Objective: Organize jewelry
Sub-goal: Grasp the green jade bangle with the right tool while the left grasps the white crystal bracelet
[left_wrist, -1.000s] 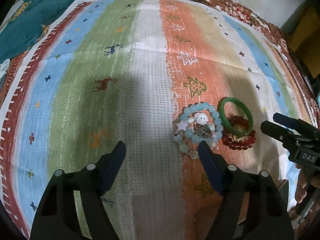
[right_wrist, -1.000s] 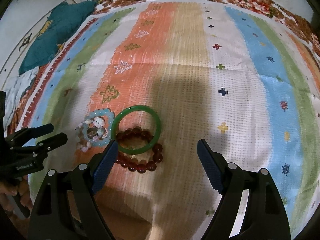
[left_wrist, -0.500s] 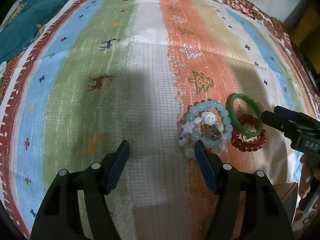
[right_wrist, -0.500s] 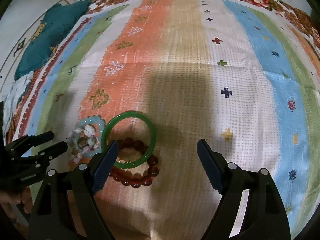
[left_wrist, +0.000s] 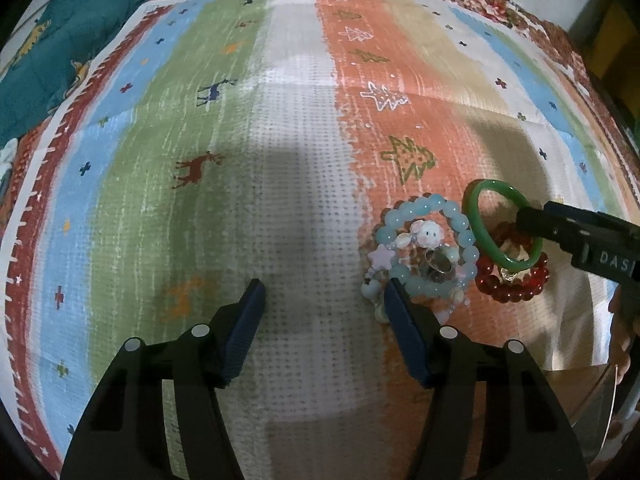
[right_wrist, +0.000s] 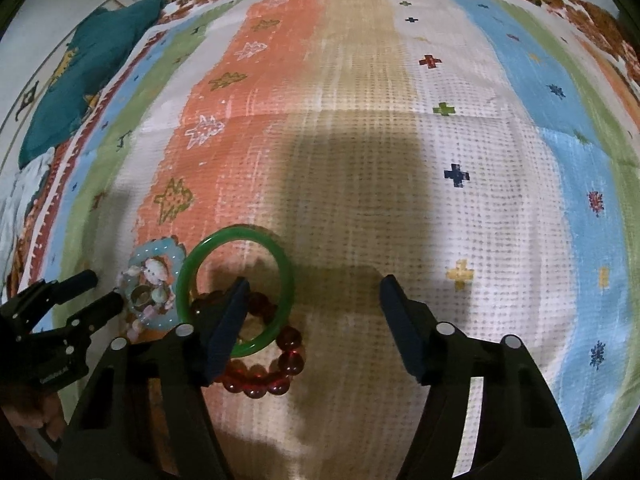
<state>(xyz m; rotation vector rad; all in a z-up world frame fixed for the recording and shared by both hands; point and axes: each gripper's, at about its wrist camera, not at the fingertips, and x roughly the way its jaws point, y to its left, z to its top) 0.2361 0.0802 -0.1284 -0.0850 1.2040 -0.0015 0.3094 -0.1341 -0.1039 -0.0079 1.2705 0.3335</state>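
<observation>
a striped woven cloth [left_wrist: 304,208] covers the whole surface, its bands running blue, green, white, orange and tan, printed with deer, trees and small crosses, with a red floral border at the far edge. a dark teal cloth [left_wrist: 60,52] lies bunched past the far left corner.

the left gripper [left_wrist: 322,300] points forward low over the white band, jaws spread wide with nothing between them; its right fingertip sits just at the near edge of the pale blue bead bracelet [left_wrist: 424,244]. the right gripper [right_wrist: 312,300] is also spread wide and empty, and its left fingertip overlaps the inside of the green bangle [right_wrist: 236,284] in its own view; whether it touches cannot be told.

the jewelry sits together on the orange band: the green bangle lies over the red bead bracelet [left_wrist: 516,280], just beside the pale blue bead bracelet, which rings a small white charm [left_wrist: 430,234] and a metal ring [left_wrist: 438,264].

in the left view the right gripper's body reads "das", the rest cut off.
</observation>
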